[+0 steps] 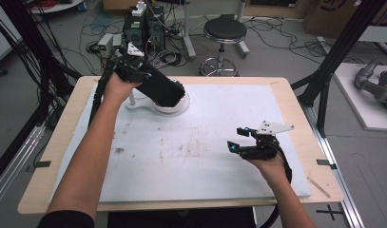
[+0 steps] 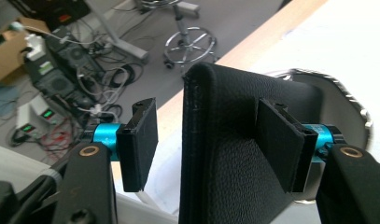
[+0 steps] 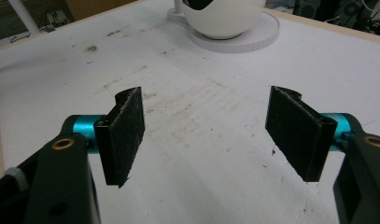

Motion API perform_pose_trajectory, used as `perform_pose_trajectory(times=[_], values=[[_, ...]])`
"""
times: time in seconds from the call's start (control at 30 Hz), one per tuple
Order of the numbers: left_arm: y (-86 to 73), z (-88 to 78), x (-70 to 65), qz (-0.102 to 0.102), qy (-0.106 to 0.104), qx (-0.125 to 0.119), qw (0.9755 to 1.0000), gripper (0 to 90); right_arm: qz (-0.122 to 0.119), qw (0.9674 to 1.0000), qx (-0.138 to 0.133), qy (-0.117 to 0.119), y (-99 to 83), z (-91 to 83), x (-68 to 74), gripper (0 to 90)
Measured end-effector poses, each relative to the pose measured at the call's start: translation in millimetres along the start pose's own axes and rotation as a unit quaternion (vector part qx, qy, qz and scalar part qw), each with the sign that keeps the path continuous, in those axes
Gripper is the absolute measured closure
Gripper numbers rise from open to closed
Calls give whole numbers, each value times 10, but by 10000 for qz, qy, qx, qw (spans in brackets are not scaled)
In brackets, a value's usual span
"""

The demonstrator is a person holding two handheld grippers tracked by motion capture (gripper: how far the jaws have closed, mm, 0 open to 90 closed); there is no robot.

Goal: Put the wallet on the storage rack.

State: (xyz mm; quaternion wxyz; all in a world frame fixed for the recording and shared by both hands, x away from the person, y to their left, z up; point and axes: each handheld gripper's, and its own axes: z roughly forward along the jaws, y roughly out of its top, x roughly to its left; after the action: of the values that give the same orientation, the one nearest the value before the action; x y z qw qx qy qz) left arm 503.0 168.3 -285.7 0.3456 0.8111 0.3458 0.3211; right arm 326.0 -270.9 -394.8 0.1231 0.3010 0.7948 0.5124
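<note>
Floor stool behind black case

The right hand-held gripper holds its two black jaws wide apart — nothing lies between them but the stained white sheet that covers the table. Brown smudges and specks mark the sheet ahead of the jaws. Farther off, at the top, a white bowl sits on a round white base — something black shows inside the bowl.
</note>
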Motion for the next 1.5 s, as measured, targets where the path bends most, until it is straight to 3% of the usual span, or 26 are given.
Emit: perform_pose_trajectory(times=[0.07, 0.17, 0.53, 0.7, 0.9, 1.0, 1.07, 1.13, 1.3, 1.4, 1.5], values=[[-3, 20, -5, 23, 96, 67, 9999, 397, 12, 10000, 16, 20, -2, 4, 0, 289], [-8, 14, -4, 27, 53, 66, 10000, 393, 0, 10000, 9, 13, -3, 3, -4, 289], [95, -312, -64, -28, -367, -445, 9983, 359, -14, 10000, -53, 28, 6, -5, 12, 289], [72, -535, -203, 89, -921, -850, 9921, 294, 44, 9999, -97, -14, 7, -26, -7, 288], [-132, -689, -352, -97, -1288, -1102, 9855, 276, 117, 9997, -155, -128, -3, -62, -50, 282], [-228, -752, -419, -110, -1401, -1133, 9836, 271, 136, 9996, -184, -158, -9, -73, -73, 277], [-299, -804, -465, -66, -1416, -1104, 9837, 266, 174, 9996, -171, -168, -12, -80, -83, 275], [-398, -852, -513, -16, -1498, -1177, 9817, 251, 181, 9995, -160, -178, -15, -81, -95, 275], [-666, -922, -578, -265, -1679, -1322, 9765, 245, 247, 9994, -123, -209, -32, -77, -147, 259], [-778, -949, -615, -341, -1760, -1323, 9749, 239, 294, 9993, -116, -208, -37, -79, -156, 249], [-882, -959, -679, -432, -1899, -1338, 9717, 214, 311, 9992, -113, -213, -38, -83, -159, 240]])
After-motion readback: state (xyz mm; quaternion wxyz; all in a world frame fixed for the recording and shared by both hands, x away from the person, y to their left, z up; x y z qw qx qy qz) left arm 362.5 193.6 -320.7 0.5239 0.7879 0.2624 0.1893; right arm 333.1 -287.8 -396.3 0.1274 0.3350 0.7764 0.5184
